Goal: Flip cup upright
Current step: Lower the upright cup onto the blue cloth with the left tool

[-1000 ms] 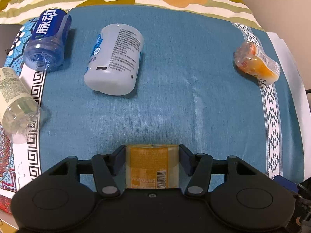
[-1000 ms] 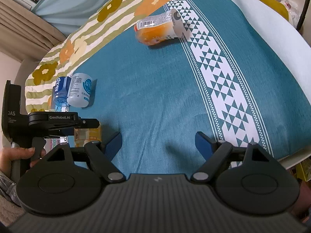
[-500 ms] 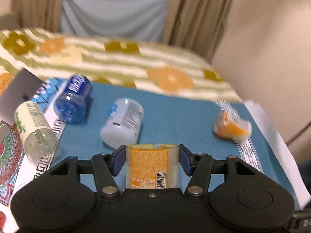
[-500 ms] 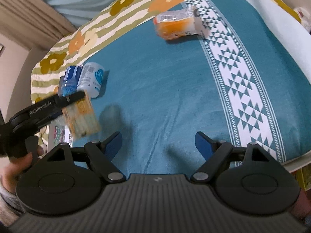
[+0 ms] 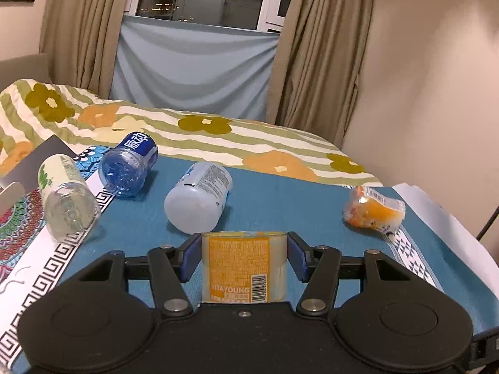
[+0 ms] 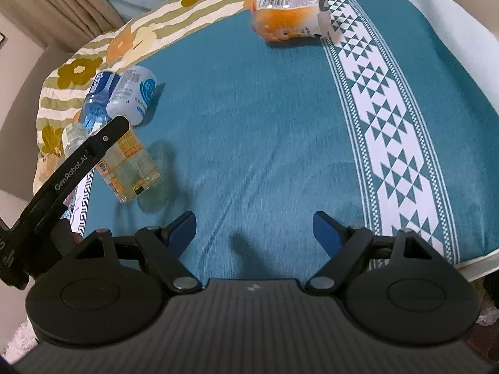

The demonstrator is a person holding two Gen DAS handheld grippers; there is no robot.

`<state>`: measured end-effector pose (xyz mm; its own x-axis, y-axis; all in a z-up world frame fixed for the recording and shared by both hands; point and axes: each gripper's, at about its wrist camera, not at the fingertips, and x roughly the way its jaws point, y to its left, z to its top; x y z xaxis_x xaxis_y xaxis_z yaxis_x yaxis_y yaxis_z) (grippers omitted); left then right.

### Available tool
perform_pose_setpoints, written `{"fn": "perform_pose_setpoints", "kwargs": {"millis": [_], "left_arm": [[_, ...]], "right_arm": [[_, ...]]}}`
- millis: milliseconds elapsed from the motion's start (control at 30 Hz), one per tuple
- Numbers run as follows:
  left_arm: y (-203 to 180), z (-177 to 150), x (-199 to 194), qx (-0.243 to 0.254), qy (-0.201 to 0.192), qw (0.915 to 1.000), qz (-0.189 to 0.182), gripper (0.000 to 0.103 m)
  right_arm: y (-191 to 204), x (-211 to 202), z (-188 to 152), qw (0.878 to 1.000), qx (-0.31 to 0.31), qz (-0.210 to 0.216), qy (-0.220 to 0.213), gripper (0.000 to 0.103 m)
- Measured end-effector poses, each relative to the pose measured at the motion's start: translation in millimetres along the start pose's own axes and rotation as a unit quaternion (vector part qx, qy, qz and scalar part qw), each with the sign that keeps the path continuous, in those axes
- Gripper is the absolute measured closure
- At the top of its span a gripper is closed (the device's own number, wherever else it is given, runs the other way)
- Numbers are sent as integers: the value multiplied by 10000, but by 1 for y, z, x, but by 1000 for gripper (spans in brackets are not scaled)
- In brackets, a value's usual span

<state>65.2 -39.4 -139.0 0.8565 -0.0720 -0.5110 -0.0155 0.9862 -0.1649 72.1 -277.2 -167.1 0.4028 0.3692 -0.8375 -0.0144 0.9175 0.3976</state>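
My left gripper is shut on a clear cup with an orange label. In the right wrist view the same cup hangs tilted above the teal cloth, its base near the surface, held by the left gripper. My right gripper is open and empty over the front of the cloth. An orange fruit cup lies on its side at the right, also in the right wrist view.
A white bottle, a blue bottle and a clear bottle lie on their sides at the left. The white bottle and blue bottle also show in the right wrist view. The bed edge is at the right.
My left gripper has lifted the orange-label cup off the cloth and pitched up from looking down to looking level. The right gripper has stayed open and moved slightly.
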Motion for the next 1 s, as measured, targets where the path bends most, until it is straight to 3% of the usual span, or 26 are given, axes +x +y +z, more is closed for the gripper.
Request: {"fn": "perform_pose_setpoints", "kwargs": {"millis": [267,500,767,1000], "left_arm": [[2,-13,-18,159,-85,9998,111,41],[-6,-16,-6,378,-995,9942,130,41],[-10,-27,-8,470,-805,9955,150,39],[-10,-21,-13,407,-369,9984,142,39]], "right_arm": [[11,-2,-4,9996,-268,-15,-116,6],[11,0,-4,9994,-284,9,-209,6],[10,3,-6,9994,-294,-47,-156,6],[11,4,-5,9995,-272,4,-146,6]]}}
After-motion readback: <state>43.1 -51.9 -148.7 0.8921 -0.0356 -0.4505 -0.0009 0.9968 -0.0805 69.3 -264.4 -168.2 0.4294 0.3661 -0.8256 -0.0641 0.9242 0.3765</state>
